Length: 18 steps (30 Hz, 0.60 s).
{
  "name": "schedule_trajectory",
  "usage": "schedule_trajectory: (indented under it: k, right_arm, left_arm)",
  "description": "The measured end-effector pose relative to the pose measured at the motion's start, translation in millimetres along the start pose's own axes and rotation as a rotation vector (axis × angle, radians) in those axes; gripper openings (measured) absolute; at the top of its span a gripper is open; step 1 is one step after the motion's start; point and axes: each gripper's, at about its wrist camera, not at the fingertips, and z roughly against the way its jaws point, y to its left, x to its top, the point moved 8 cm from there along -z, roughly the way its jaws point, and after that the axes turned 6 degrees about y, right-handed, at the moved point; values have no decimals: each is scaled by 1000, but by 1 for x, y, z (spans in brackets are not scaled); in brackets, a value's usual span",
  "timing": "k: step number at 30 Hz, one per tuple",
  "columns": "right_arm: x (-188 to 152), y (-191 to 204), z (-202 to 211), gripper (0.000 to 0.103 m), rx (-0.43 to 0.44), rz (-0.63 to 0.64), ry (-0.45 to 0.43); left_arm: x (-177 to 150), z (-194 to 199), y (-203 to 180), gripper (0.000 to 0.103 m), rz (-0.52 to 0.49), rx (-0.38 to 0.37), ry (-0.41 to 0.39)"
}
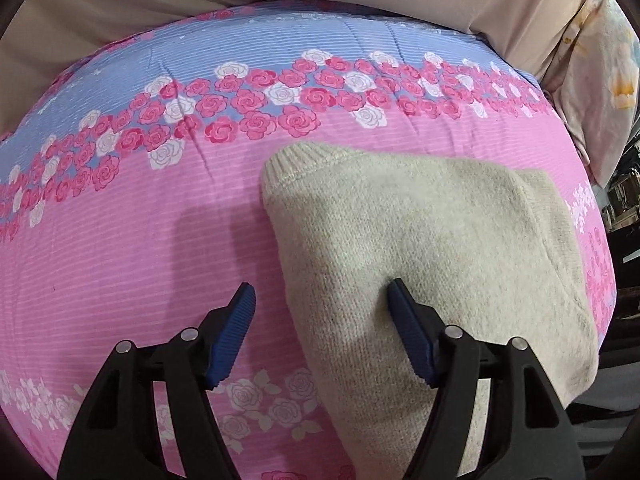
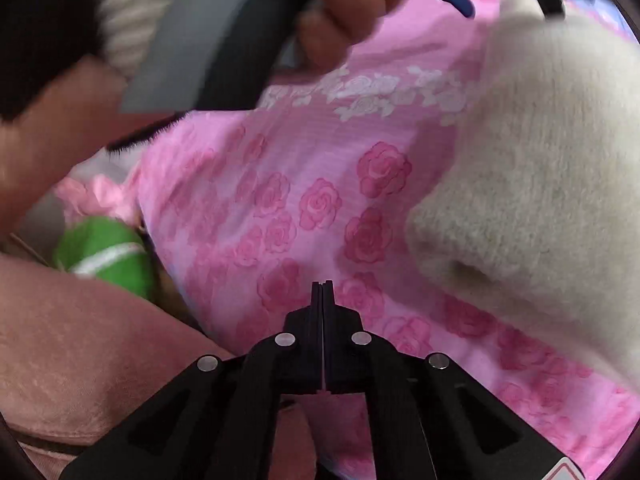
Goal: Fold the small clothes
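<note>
Fingers: left gripper (image 1: 320,300) spread wide astride the edge of the cream sweater (image 1: 432,264), one pad on the knit; right gripper (image 2: 322,285) pinched together, empty; sweater folded on pink floral quilt (image 1: 120,240); risk: closing snags one layer, undoing the fold.

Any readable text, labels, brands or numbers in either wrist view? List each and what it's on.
None readable.
Red-edged sticker on the right claw, bottom edge of the right wrist view: cut off, nothing legible.
Cream knit garment, floral bedcover, green item: no lettering visible.
</note>
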Motion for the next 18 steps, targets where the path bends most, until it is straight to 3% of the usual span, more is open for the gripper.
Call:
schedule_trajectory:
  k: [2, 4, 5, 6, 7, 8, 11, 14, 16, 17, 18]
  right_arm:
    - [9, -20, 42, 6, 33, -97, -104]
    - [18, -50, 91, 14, 13, -182, -207]
    - [23, -74, 115, 19, -42, -228, -254]
    - [26, -96, 133, 35, -107, -274, -285]
    - [29, -119, 148, 44, -180, -327, -308]
    - [32, -143, 161, 44, -242, -385, -327]
    - [40, -201, 177, 44, -316, -536, -313]
    - [48, -229, 168, 50, -267, -596, -281]
    - [49, -244, 153, 61, -235, -638, -232]
    - [53, -244, 144, 61, -227, -638, -216]
    - [52, -245, 132, 53, -219, -621, -188]
  left_arm:
    - [1, 2, 0, 67, 1, 9, -6]
    - [0, 3, 0, 66, 8, 13, -8]
    - [0, 3, 0, 66, 9, 16, -9]
    - [0, 2, -1, 66, 9, 21, -11]
    - [0, 3, -1, 66, 10, 23, -12]
    - [0, 3, 0, 66, 12, 25, -13]
    - [0, 4, 0, 66, 18, 30, -13]
    - [-1, 8, -1, 66, 25, 36, -22]
    - [-3, 15, -1, 66, 33, 42, -33]
    - [-4, 17, -1, 66, 38, 39, -37]
    - [-6, 21, -1, 66, 51, 28, -39]
